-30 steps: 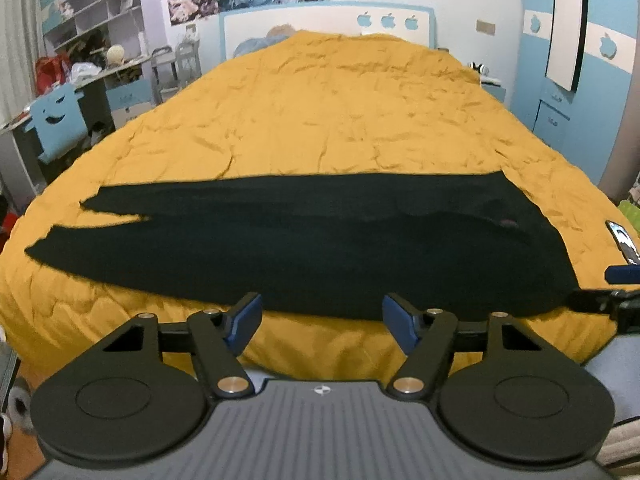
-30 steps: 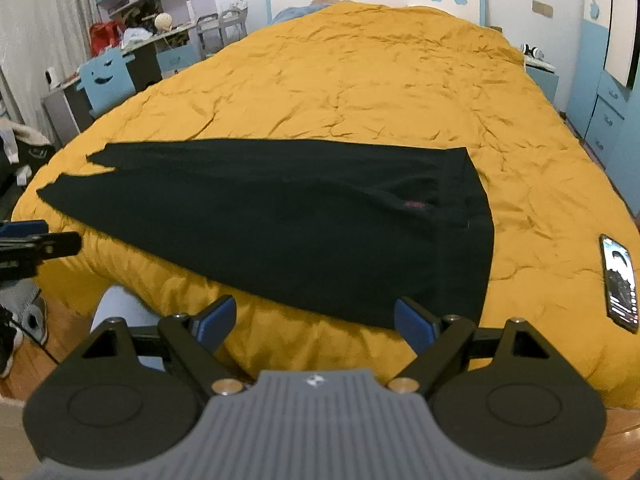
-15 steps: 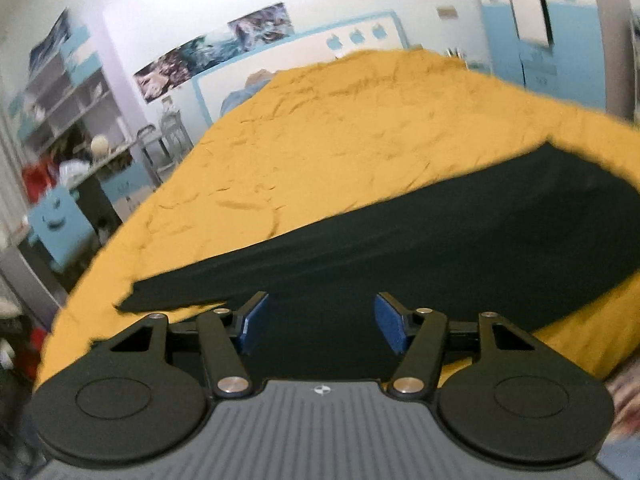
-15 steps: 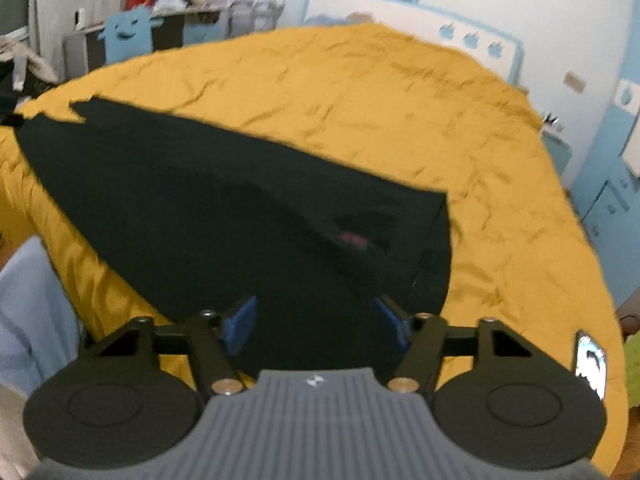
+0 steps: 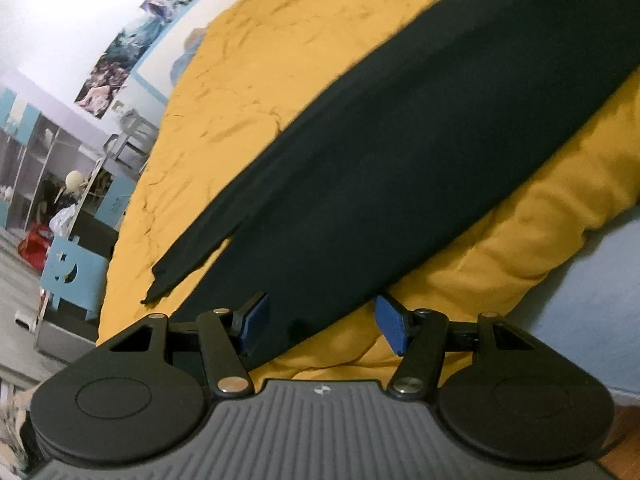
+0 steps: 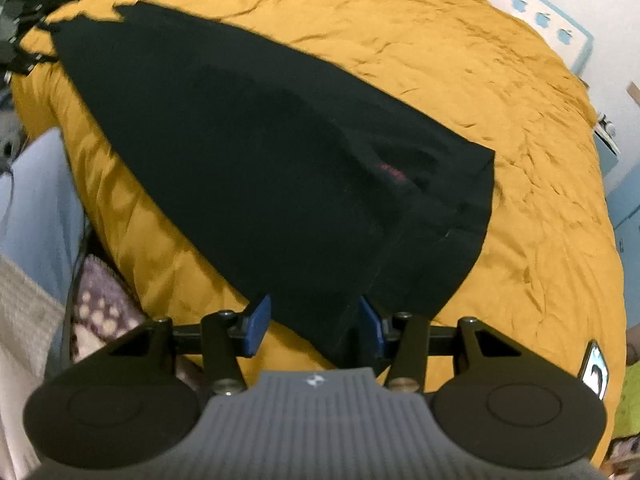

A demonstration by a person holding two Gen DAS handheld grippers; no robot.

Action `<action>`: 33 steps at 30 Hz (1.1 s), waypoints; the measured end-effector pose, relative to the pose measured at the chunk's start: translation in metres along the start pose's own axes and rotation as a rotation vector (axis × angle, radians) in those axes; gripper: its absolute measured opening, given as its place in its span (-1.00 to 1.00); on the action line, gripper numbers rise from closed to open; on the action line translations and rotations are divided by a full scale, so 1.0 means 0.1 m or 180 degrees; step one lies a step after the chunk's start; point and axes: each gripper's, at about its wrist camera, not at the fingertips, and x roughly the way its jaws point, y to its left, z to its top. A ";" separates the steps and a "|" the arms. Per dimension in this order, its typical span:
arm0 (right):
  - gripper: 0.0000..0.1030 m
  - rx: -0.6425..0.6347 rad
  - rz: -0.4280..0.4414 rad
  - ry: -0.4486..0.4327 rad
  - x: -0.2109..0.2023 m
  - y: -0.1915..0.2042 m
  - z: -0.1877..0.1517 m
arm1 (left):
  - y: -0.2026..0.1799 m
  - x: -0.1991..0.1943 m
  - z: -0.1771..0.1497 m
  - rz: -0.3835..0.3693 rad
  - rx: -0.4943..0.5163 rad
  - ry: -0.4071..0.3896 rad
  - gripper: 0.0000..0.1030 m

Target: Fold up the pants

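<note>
Black pants [image 5: 400, 152] lie flat across a yellow quilt [image 5: 256, 60], waist to the right, leg ends to the left. My left gripper [image 5: 318, 326] is open, its blue pads straddling the near leg's hem at the bed's front edge. In the right wrist view the pants [image 6: 260, 152] spread from the waistband [image 6: 468, 232] to the far legs. My right gripper [image 6: 316, 326] is open, its pads on either side of the near waist corner.
A phone [image 6: 595, 370] lies on the quilt [image 6: 440, 52] at the right. Blue chair [image 5: 70, 276] and shelves [image 5: 36, 168] stand left of the bed. A pale blue sheet [image 5: 592, 300] hangs below the quilt's edge.
Both grippers have moved forward and down to the pants' near edge, the left to the leg end, the right to the waist corner. Both stay open.
</note>
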 end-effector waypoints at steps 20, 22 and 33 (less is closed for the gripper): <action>-0.35 -0.1625 -0.0364 0.0315 0.26 0.45 -0.14 | 0.65 0.34 -0.48 0.0555 -0.0421 0.0523 0.04; -0.59 -0.1743 -0.0408 0.0309 0.28 0.46 -0.18 | 0.66 0.33 -0.46 0.0541 -0.0502 0.0535 -0.37; -1.00 -0.1402 -0.0591 -0.0199 -0.12 0.15 0.13 | 1.03 -0.03 -0.16 0.0596 -0.1573 0.0300 -0.96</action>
